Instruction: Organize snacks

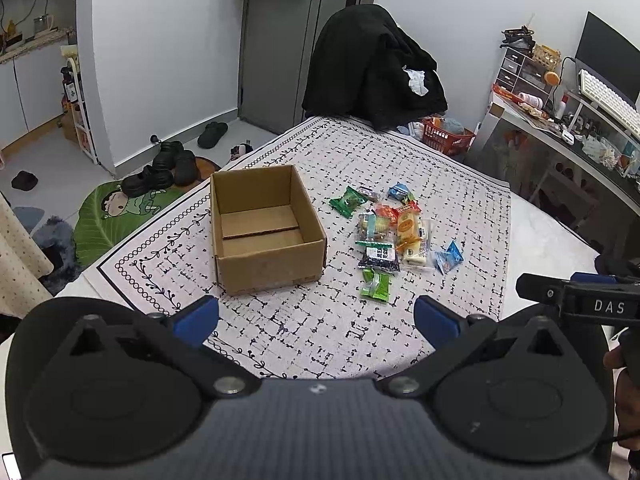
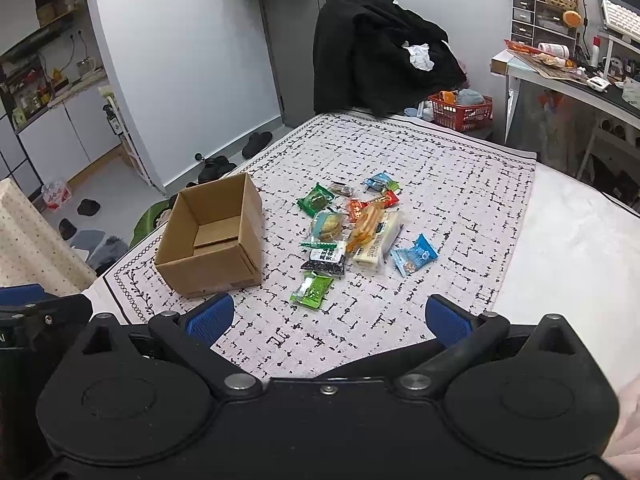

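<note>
With nothing grasped, the left gripper (image 1: 316, 316) and right gripper (image 2: 330, 316) are held spread at frame bottom, facing the empty cardboard box (image 1: 266, 236) and the snacks (image 1: 390, 236) at centre, presumably ready for loading.

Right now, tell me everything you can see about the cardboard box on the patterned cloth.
The cardboard box is plain brown corrugated card, rectangular, open at the top with no flaps showing above its rim. Inside it looks empty; only the two bottom flaps show, one overlapping the other. A faint label or print marks the lower part of its near wall. It sits upright and flat on the patterned cloth, left of the snack packets, and none of them touch it. Both tools are open, and neither touches it.
</note>
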A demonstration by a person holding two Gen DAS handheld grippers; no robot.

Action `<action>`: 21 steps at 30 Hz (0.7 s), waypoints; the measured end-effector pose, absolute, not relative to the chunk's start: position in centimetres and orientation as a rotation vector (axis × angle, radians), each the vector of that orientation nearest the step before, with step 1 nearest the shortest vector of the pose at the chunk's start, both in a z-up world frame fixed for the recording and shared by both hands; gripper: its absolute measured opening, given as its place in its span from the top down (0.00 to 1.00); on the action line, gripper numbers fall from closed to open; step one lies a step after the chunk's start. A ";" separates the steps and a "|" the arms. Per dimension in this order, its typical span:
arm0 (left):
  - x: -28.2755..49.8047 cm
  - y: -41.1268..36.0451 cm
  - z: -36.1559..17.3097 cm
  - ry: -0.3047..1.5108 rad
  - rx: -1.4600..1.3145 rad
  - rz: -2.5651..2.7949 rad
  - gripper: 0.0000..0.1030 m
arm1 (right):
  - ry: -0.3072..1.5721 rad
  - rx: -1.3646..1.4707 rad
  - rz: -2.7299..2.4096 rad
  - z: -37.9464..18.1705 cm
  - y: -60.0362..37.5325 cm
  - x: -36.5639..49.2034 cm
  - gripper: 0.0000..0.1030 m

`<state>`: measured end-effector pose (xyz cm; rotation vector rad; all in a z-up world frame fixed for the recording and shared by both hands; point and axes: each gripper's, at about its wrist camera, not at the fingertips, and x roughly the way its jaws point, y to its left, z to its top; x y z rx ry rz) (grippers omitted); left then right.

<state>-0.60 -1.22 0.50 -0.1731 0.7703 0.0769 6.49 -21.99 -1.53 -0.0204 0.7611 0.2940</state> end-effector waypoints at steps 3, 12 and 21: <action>-0.4 -1.2 0.5 0.773 -0.172 0.079 0.00 | 0.764 -0.023 0.300 -1.7 -21.9 6.6 0.00; 1.2 -2.0 0.3 0.782 -0.174 0.072 0.00 | 0.770 -0.006 0.296 -2.0 -23.1 8.2 0.00; 3.5 -3.7 -0.8 0.801 -0.168 0.055 0.00 | 0.801 0.030 0.304 -3.5 -25.1 10.7 0.00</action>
